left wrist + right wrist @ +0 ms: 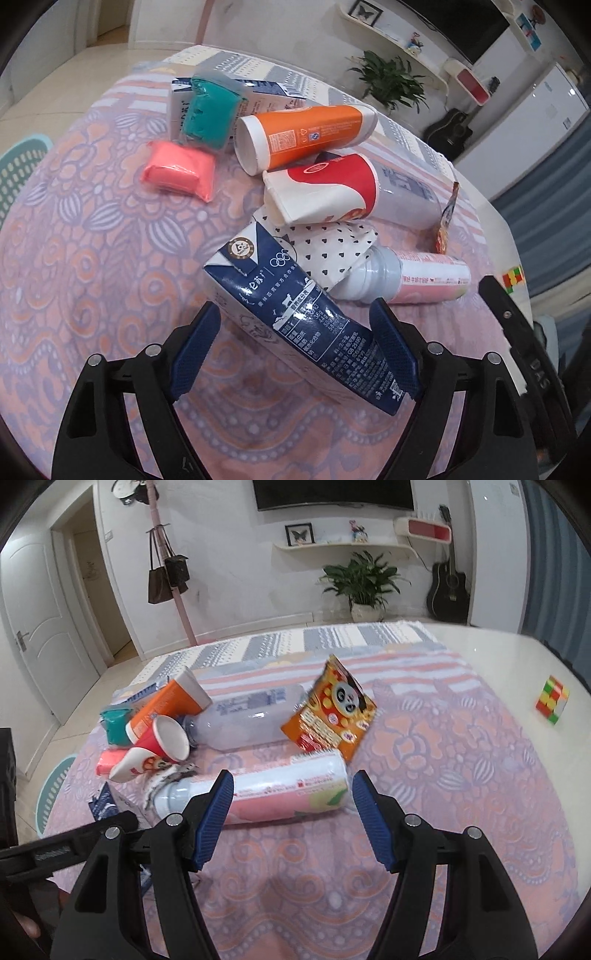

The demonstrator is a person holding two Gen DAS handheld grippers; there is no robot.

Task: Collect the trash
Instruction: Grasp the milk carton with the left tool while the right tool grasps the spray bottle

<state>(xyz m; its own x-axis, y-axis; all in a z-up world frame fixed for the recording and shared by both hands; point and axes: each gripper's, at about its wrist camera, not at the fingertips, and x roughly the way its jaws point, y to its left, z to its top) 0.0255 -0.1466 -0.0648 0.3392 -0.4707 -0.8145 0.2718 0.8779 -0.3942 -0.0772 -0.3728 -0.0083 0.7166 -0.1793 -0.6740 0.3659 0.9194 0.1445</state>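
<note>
Trash lies heaped on a patterned cloth. My left gripper (295,334) has its blue pads on both sides of a dark blue milk carton (291,314), touching it. Beyond lie a heart-print paper (332,247), a crushed red-and-white cup (325,192), an orange bottle (303,134), a teal pack (208,114), a pink pack (181,171) and a second carton (258,96). My right gripper (293,805) is open; a pink-and-white bottle (280,794) lies between and just beyond its pads. A clear bottle (243,720) and an orange panda snack bag (332,716) lie behind.
A teal basket (18,170) sits on the floor left of the table; it also shows in the right wrist view (51,794). A puzzle cube (552,699) rests on the bare white tabletop at right. A plant (364,583) and a guitar (448,587) stand by the far wall.
</note>
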